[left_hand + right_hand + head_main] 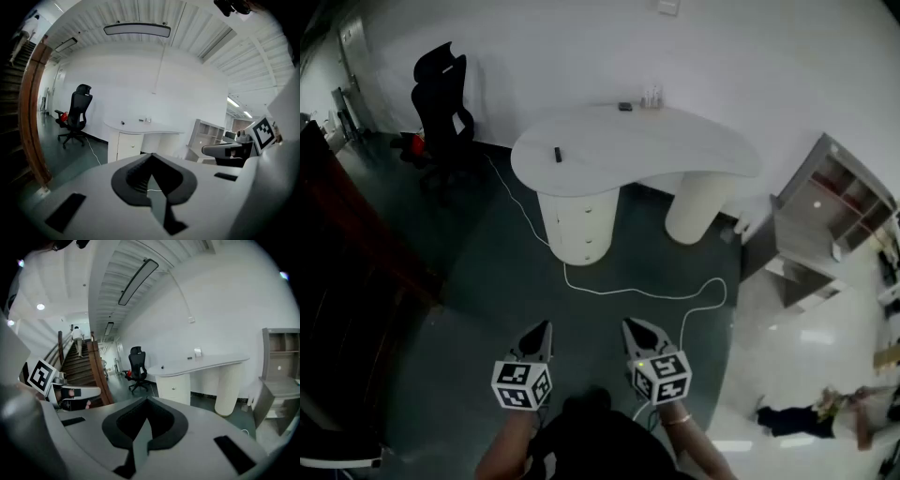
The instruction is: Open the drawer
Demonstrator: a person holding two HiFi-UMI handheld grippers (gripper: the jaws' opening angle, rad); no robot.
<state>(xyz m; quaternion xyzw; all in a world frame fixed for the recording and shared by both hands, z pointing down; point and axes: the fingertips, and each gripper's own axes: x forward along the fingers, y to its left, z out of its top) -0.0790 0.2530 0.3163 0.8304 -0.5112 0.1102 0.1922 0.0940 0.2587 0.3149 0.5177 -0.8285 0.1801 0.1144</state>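
Note:
A white desk (637,145) with a curved top stands ahead on a dark floor. Under its left end is a round pedestal with drawers (578,225), also seen as the drawers (125,143) in the left gripper view and the drawers (174,388) in the right gripper view. Both grippers hang well short of the desk, side by side. My left gripper (546,326) is shut with nothing in it, its tips (151,156) meeting. My right gripper (628,324) is shut and empty too, pointing toward the desk (201,365).
A white cable (628,292) snakes over the floor between me and the pedestal. A black office chair (442,103) stands at the left, a wooden staircase (347,262) nearer left, a grey shelf unit (834,211) at the right. A small black object (558,154) lies on the desk.

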